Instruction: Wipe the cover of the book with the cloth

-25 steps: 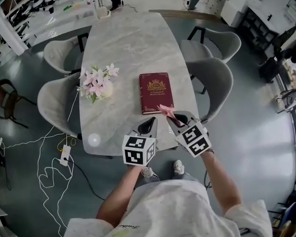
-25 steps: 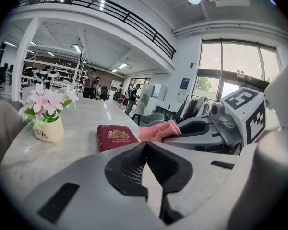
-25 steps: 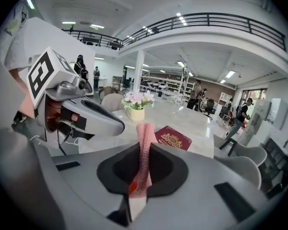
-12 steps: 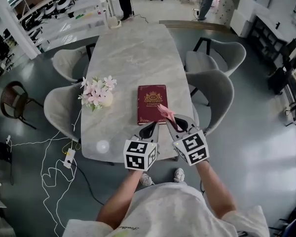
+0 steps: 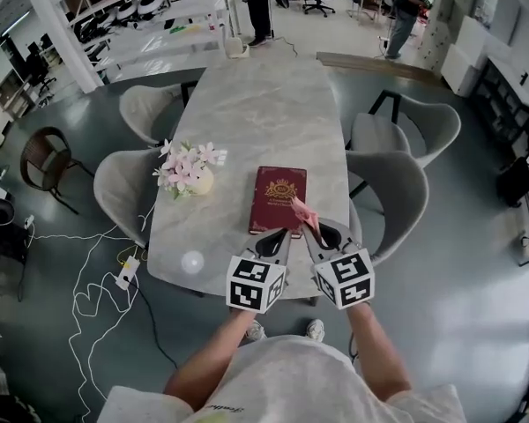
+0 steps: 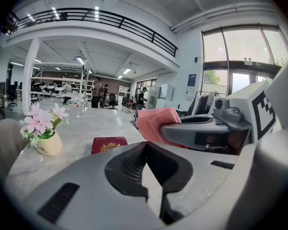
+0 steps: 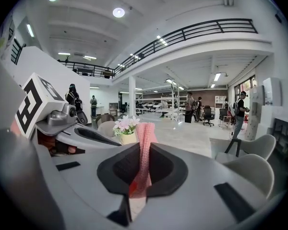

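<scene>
Bench (image 5: pixel 247 104): long, pale marble with rounded corners; grey chairs (image 5: pixel 390 179) stood along both long edges.
Book (image 5: pixel 279 199): dark red with a gold crest. It lay closed and flat, cover up, near the bench's near end and closer to its right edge, its length running along the bench.
Right claw (image 5: pixel 310 226): I had it clenched on the cloth (image 5: pixel 301 211), with the jaws pressed against the fabric from both sides. It was held above the bench's near edge.
Cloth: pink and folded, it stood edge-on between my right jaws with its free end poking out past the tips. From my head it lay over the book's near right corner; I could not tell whether it touched the cover.
Left claw (image 5: pixel 276 236): jaws squeezed together with nothing between them. I held it just beside the right claw, at the book's near edge.
Flowers (image 5: pixel 192 167): pink and white in a cream pot, near the bench's left edge, about level with the book and well apart from it.
Small white round thing (image 5: pixel 191 261): it sat by the near left corner; I could not tell what it was.
</scene>
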The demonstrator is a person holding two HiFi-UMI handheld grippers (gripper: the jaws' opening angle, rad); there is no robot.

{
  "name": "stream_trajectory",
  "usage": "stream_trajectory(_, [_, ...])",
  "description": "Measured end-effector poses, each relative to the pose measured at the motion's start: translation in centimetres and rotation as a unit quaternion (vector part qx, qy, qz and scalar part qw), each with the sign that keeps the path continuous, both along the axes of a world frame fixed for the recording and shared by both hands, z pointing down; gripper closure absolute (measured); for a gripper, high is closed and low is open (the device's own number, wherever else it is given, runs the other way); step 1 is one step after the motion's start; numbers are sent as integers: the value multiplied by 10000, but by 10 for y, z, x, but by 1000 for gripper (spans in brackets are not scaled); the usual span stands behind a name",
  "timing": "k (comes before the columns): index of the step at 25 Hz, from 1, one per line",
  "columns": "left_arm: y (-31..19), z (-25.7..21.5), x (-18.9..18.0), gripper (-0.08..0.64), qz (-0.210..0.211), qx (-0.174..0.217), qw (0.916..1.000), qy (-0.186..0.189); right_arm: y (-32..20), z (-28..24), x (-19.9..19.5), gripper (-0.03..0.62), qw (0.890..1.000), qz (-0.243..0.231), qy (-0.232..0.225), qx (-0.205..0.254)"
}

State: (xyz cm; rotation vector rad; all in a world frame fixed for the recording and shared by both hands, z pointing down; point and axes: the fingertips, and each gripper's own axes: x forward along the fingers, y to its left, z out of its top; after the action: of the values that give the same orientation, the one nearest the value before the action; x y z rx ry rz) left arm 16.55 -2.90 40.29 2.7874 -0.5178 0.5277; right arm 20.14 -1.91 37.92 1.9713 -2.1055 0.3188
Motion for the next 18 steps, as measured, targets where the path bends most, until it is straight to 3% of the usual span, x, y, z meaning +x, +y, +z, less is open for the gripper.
stream_trajectory(18, [-5, -10, 5, 552, -138, 138, 9998, 19, -7, -12, 1, 574, 9992, -343, 111, 146])
